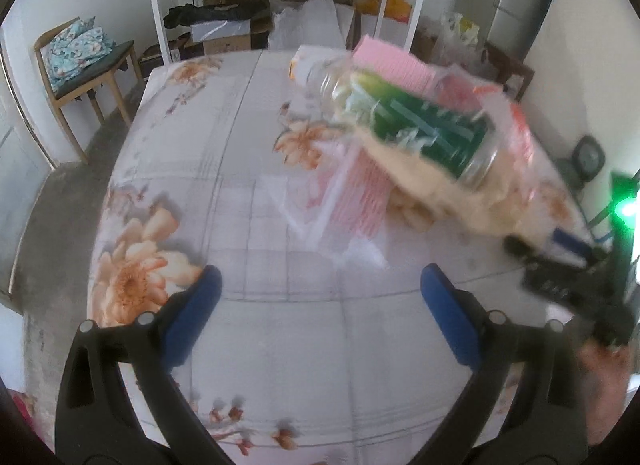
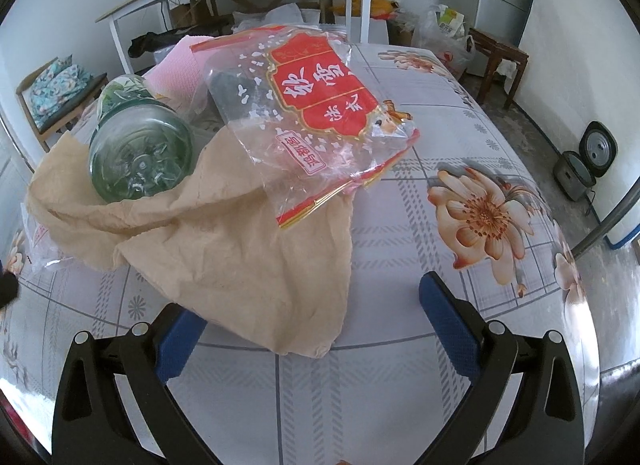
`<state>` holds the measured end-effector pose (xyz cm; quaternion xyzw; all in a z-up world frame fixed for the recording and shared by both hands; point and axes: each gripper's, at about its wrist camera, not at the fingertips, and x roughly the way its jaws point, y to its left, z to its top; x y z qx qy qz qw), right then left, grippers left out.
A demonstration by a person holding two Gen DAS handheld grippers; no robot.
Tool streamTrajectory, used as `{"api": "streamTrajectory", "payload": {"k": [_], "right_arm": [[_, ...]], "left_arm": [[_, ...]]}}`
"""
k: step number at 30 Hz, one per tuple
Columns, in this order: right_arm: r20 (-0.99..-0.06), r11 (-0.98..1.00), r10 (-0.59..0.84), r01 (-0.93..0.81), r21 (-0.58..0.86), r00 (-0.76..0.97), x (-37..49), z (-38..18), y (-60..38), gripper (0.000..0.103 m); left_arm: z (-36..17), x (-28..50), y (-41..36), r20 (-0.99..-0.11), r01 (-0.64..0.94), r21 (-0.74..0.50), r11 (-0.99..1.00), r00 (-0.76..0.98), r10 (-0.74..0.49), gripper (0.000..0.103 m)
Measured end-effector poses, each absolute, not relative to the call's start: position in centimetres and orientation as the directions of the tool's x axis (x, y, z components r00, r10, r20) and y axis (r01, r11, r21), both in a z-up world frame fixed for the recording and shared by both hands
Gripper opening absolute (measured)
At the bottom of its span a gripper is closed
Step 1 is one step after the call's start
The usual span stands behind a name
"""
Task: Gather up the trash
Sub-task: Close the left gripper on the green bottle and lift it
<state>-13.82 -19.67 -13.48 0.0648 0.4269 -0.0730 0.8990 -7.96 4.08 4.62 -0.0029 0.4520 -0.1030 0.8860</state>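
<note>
While both sets of tongs stood spread apart and empty, the right tongs (image 2: 312, 317) hovered just near of one crumpled beige paper sheet (image 2: 240, 233), likely lining up a pinch. On it lay one clear green plastic bottle (image 2: 140, 153) and one red-printed transparent bag (image 2: 312, 105), heaped on the floral-clothed worktop (image 2: 460, 125). The left tongs (image 1: 320, 297) hung over bare cloth, left of that heap.

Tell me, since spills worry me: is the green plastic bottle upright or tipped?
Tipped: the green plastic bottle lies on its side on the beige paper sheet, base facing the right camera.
</note>
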Motion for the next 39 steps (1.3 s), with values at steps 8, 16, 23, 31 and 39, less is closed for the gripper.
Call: {"api": "streamTrajectory", "payload": {"k": [8, 16, 23, 31, 39], "right_arm": [[-0.797, 0.984, -0.066, 0.17, 0.046, 0.6, -15.0, -13.3, -20.7, 0.097], [-0.775, 0.984, -0.112, 0.178, 0.001, 0.622, -16.5, -11.0, -23.4, 0.097], [-0.752, 0.981, -0.127, 0.194, 0.002, 0.647, -17.0, -9.2, -25.7, 0.097], [-0.749, 0.977, -0.118, 0.209, 0.028, 0.651, -16.8, -9.3, -27.4, 0.097], [-0.747, 0.979, -0.106, 0.202, 0.039, 0.656, -16.8, -9.0, -27.5, 0.097]], "left_arm": [[8.2, -4.2, 1.7, -0.784, 0.122, -0.161, 0.979, 0.586, -0.202, 0.096], [7.5, 2.5, -0.1, -0.838, -0.04, -0.266, 0.963, 0.504, -0.21, 0.096], [6.3, 6.0, -1.4, -0.858, -0.078, -0.207, 0.975, 0.494, -0.142, 0.094], [5.3, 7.9, -2.6, -0.876, -0.09, -0.254, 0.963, 0.443, -0.19, 0.066], [2.6, 10.0, -4.1, -0.904, -0.101, -0.285, 0.953, 0.36, -0.232, 0.072]]}}
